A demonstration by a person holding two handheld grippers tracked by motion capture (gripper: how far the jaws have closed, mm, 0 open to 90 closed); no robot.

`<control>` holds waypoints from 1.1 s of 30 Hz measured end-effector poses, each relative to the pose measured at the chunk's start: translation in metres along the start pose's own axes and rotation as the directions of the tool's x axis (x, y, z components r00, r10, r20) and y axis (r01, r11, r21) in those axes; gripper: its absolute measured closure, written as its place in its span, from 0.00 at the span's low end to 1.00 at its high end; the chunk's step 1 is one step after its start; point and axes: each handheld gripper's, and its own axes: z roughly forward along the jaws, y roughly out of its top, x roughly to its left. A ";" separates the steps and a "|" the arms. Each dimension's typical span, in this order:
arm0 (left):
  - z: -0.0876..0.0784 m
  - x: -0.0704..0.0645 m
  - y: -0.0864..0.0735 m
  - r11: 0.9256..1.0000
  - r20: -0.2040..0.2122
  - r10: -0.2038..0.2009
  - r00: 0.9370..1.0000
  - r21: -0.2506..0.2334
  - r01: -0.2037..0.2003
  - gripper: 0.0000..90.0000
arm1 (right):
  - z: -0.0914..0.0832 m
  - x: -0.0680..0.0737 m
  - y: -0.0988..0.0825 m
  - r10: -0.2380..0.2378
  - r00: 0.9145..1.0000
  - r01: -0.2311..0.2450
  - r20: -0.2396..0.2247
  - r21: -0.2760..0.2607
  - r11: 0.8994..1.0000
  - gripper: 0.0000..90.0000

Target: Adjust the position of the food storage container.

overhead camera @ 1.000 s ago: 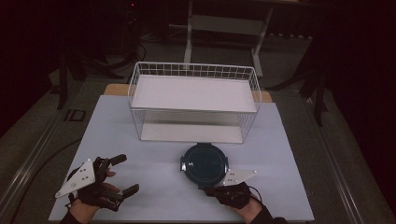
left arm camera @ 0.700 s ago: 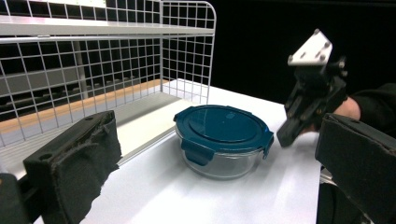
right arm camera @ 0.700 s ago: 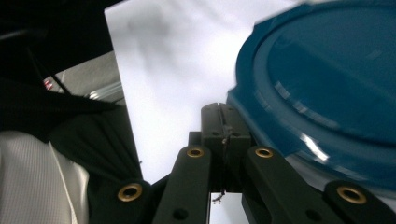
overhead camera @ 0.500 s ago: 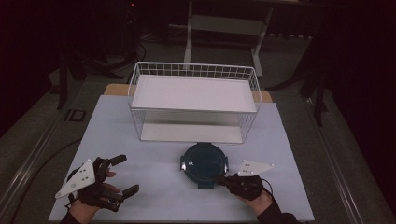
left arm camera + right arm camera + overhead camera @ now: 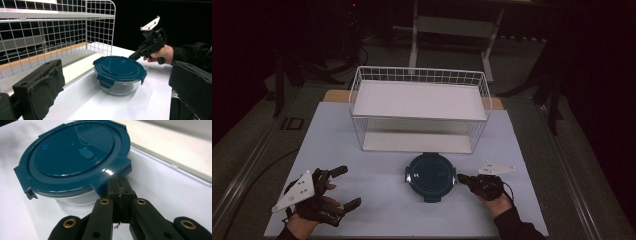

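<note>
Just ahead of our right gripper [image 5: 462,178], the round glass container with the dark teal lid [image 5: 430,175] is sitting on the white table [image 5: 362,170], in front of the white wire rack [image 5: 419,107] and close to its lower shelf. We are holding this gripper with its jaws pressed together, and in the right gripper view their tips [image 5: 119,185] are meeting the lid's nearest latch tab [image 5: 113,180]; whether they are pinching the tab or only pushing against it, we cannot tell.

Compared with a second ago, we are seeing the right gripper pulled back from over the rim toward the container's right side, so that it is now pointing at the edge from just beside it. The container itself is staying where it was, and so is the lid, with its latch tabs still folded down. We are reading this as the start of working the latch open, with nothing yet undone.

Off to the far side of the container, our left gripper [image 5: 341,187] is resting well apart from it, jaws spread wide and holding nothing, in the same spot as before. From the left gripper view we are looking between its pads [image 5: 40,87] at the container [image 5: 119,75] and the right gripper [image 5: 150,45] beyond.
</note>
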 end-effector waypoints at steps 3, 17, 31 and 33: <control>0.000 0.000 0.000 1.000 0.002 0.001 1.000 0.000 -0.001 0.00 | 0.002 0.001 0.000 0.007 1.000 -0.007 0.008 0.004 1.000 1.00; 0.004 0.000 -0.001 1.000 0.010 -0.005 1.000 0.007 0.005 0.00 | 0.019 0.011 0.010 -0.005 1.000 0.005 -0.030 0.013 1.000 1.00; 0.004 0.000 -0.001 1.000 0.006 -0.005 1.000 0.023 0.005 0.00 | 0.024 0.014 0.018 -0.010 0.999 0.010 -0.030 -0.015 1.000 1.00; 0.005 0.000 -0.001 0.999 0.000 -0.003 1.000 0.033 0.003 0.00 | 0.018 0.014 0.021 -0.016 1.000 0.015 -0.018 -0.038 0.999 0.96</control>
